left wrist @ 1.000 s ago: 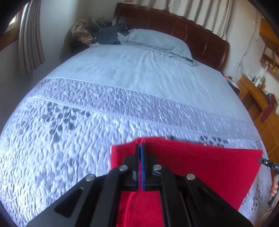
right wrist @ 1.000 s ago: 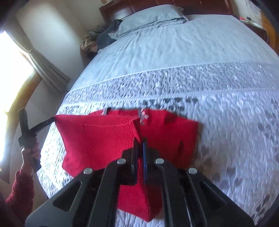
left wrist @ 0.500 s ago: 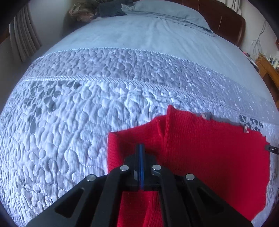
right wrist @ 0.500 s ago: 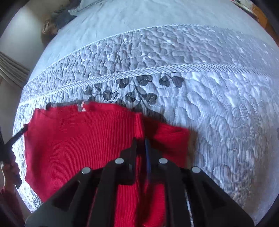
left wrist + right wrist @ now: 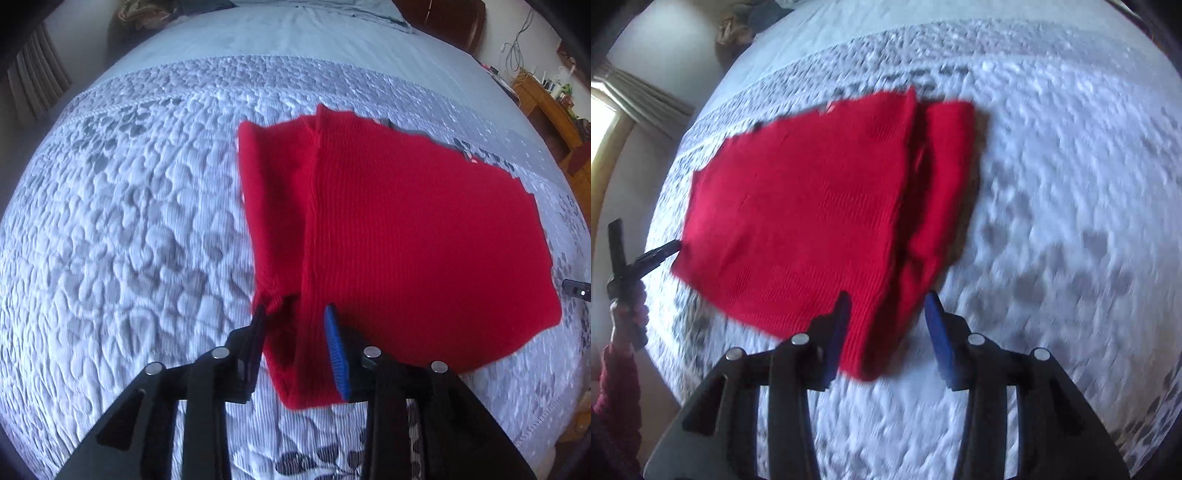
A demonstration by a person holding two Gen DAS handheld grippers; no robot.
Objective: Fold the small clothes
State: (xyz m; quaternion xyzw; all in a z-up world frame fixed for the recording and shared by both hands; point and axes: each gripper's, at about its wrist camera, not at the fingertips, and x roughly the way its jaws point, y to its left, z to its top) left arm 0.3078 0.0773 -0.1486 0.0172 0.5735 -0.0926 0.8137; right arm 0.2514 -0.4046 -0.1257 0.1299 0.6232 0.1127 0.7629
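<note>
Red ribbed knit garment (image 5: 406,236) now flat on grey-white quilted bedspread (image 5: 129,221), no longer lifted. Left gripper (image 5: 295,321) jaws opening, near corner loose between. Right gripper (image 5: 886,306) jaws opening, near edge released. Fold laid; next fold pending.

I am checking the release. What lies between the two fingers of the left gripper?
In the left wrist view, the left gripper is opening, and the red garment's folded near edge lies between its fingers.
</note>
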